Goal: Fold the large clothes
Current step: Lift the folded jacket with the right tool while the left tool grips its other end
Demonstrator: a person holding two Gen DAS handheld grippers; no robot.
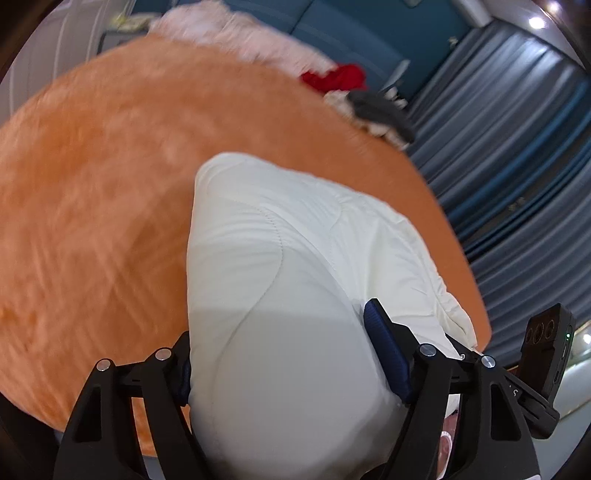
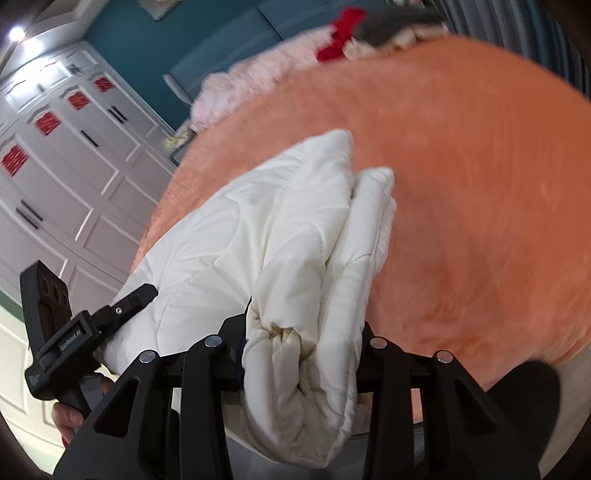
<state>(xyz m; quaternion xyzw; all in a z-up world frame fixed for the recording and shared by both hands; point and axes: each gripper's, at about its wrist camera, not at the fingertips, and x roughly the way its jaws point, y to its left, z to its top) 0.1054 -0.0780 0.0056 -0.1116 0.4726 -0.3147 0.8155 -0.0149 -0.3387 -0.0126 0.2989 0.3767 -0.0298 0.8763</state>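
Note:
A white quilted garment lies folded into a thick bundle on an orange plush bed cover. My left gripper is shut on its near end, and the padded cloth fills the whole gap between the blue pads. In the right wrist view the same garment is bunched and creased between the fingers of my right gripper, which is shut on it. The near end hangs lifted off the cover. Each view shows the other gripper's body at its edge, and a hand holds the left one.
At the far end of the bed lie a pink fluffy blanket, a red cloth and a grey cloth. Striped blue-grey curtains hang on one side. A white panelled wardrobe stands on the other.

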